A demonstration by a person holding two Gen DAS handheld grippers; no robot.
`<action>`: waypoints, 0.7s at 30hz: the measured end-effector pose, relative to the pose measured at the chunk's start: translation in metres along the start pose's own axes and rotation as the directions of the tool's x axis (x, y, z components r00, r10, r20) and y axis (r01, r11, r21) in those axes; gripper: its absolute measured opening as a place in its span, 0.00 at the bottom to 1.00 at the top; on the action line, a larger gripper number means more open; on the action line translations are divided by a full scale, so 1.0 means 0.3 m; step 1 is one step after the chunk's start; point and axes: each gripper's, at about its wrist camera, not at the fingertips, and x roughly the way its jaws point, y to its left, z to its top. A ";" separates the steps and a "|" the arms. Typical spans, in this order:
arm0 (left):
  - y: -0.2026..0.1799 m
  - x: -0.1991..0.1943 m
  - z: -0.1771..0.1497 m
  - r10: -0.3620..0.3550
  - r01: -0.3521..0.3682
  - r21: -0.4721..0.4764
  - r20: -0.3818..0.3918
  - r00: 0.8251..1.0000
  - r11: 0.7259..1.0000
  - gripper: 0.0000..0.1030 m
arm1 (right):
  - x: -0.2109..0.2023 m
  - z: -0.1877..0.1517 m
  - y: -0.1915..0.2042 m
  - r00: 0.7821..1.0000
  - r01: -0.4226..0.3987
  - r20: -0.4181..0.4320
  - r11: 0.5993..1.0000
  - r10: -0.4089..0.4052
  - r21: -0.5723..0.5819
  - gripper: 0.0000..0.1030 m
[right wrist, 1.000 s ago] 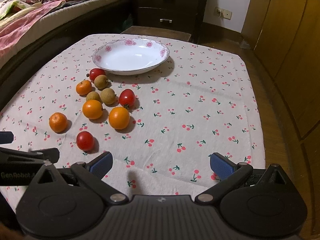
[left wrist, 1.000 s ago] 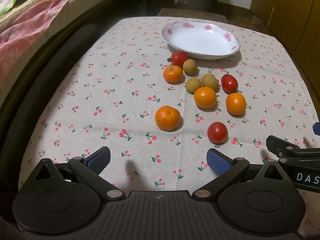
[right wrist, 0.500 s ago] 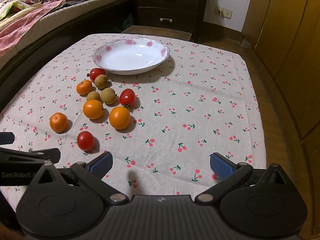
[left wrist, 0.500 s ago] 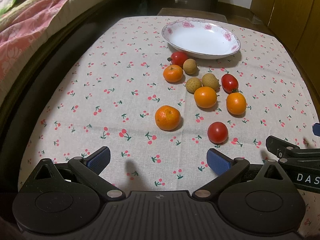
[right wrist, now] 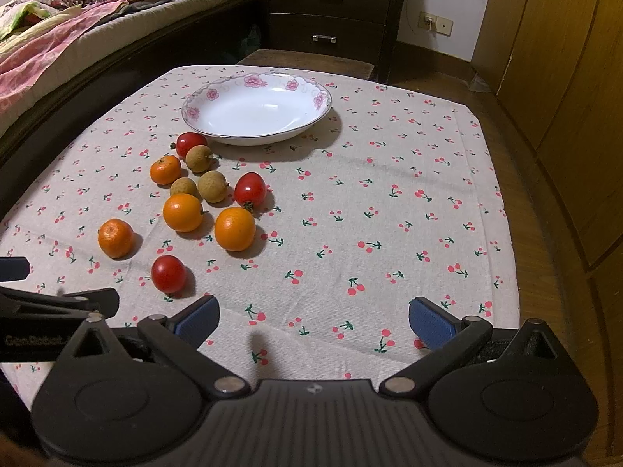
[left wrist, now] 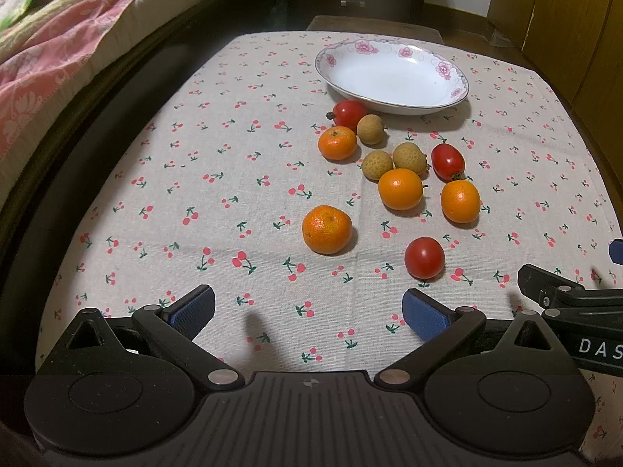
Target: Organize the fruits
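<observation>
A white bowl with pink flowers [left wrist: 393,78] [right wrist: 257,113] stands empty at the far side of the cherry-print tablecloth [left wrist: 218,179]. In front of it lie several oranges, the nearest [left wrist: 327,229] [right wrist: 115,238], three red tomatoes, the nearest [left wrist: 424,258] [right wrist: 168,273], and three brown longans [left wrist: 377,164] [right wrist: 212,186]. My left gripper [left wrist: 307,311] is open and empty, near the table's front edge, short of the nearest orange and tomato. My right gripper [right wrist: 313,319] is open and empty, to the right of the fruit.
A bed with pink bedding [left wrist: 58,46] runs along the left. A dark drawer chest [right wrist: 335,11] stands behind the table. Wooden cabinets [right wrist: 564,78] line the right side. A stool top [right wrist: 307,64] sits just past the far table edge.
Both grippers have crept slightly forward; the fruit and bowl have not moved. Both stay open.
</observation>
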 end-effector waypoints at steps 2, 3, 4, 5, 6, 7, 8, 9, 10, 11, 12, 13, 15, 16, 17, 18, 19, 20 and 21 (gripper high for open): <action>0.000 0.000 0.000 0.001 -0.001 0.001 0.000 1.000 1.000 1.00 | 0.000 -0.001 0.001 1.000 0.000 0.000 1.000 0.000 0.000 1.00; 0.000 0.001 0.000 0.002 -0.002 0.001 0.000 1.000 1.000 1.00 | 0.001 0.000 0.000 1.000 -0.001 -0.001 1.000 0.001 0.000 1.00; 0.000 0.001 -0.001 0.002 -0.002 0.001 0.000 1.000 1.000 1.00 | 0.001 0.000 0.001 1.000 0.000 -0.001 1.000 0.000 0.000 1.00; 0.000 0.001 -0.001 0.002 -0.002 0.000 0.000 1.000 1.000 1.00 | 0.001 -0.001 0.001 1.000 -0.001 -0.001 1.000 0.001 0.000 1.00; 0.000 0.001 -0.001 0.002 -0.002 0.000 0.000 1.000 1.000 1.00 | 0.002 0.000 0.001 1.000 0.000 -0.001 1.000 0.000 0.000 1.00; 0.000 0.001 -0.001 0.002 -0.002 0.001 0.000 1.000 1.000 1.00 | 0.002 0.000 0.001 1.000 0.000 -0.001 1.000 0.000 0.000 1.00; 0.000 0.001 0.000 0.002 -0.002 0.001 0.000 1.000 1.000 1.00 | 0.003 0.000 0.001 1.000 0.000 -0.001 1.000 0.000 0.000 1.00; 0.000 0.001 0.000 0.001 -0.001 0.001 0.000 1.000 1.000 1.00 | 0.003 -0.001 0.002 1.000 0.000 -0.001 1.000 0.000 0.000 1.00; 0.000 0.001 0.000 0.002 -0.002 0.001 0.000 1.000 1.000 1.00 | 0.003 0.000 0.001 1.000 0.000 -0.001 1.000 0.000 0.000 1.00; 0.000 0.001 0.000 0.002 -0.002 0.001 0.000 1.000 1.000 1.00 | 0.004 0.000 0.001 1.000 0.000 -0.001 1.000 0.000 0.000 1.00; 0.001 0.001 -0.001 0.003 -0.003 0.001 0.000 1.000 1.000 1.00 | 0.004 0.000 0.001 1.000 0.000 -0.001 1.000 0.000 0.000 1.00; 0.003 0.003 -0.001 0.004 -0.004 0.002 0.000 1.000 1.000 1.00 | 0.004 -0.001 0.002 1.000 0.000 -0.002 1.000 0.000 0.000 1.00; 0.004 0.003 -0.001 0.005 -0.005 0.003 0.000 1.000 1.000 1.00 | 0.004 -0.004 0.005 1.000 -0.001 -0.003 1.000 0.001 0.000 1.00; 0.005 0.004 -0.001 0.006 -0.006 0.003 0.000 1.000 1.000 1.00 | 0.005 -0.002 0.003 1.000 -0.001 -0.003 1.000 0.001 0.000 1.00; 0.005 0.004 -0.002 0.006 -0.006 0.002 -0.001 1.000 1.000 1.00 | 0.005 -0.003 0.004 1.000 -0.001 -0.003 1.000 0.001 0.000 1.00; 0.004 0.003 -0.001 0.005 -0.005 0.003 -0.001 1.000 1.000 1.00 | 0.006 -0.002 0.003 1.000 -0.001 -0.003 1.000 0.001 0.000 1.00; 0.004 0.003 -0.001 0.006 -0.006 0.003 -0.001 1.000 1.000 1.00 | 0.006 -0.002 0.003 1.000 -0.001 -0.003 1.000 0.001 0.000 1.00; 0.004 0.005 -0.001 0.006 -0.006 0.004 -0.001 1.000 1.000 1.00 | 0.006 -0.003 0.004 1.000 -0.001 -0.004 1.000 0.001 0.000 1.00; 0.005 0.005 -0.001 0.007 -0.007 0.004 -0.002 1.000 1.000 1.00 | 0.008 -0.003 0.006 1.000 -0.001 -0.005 1.000 0.001 -0.001 1.00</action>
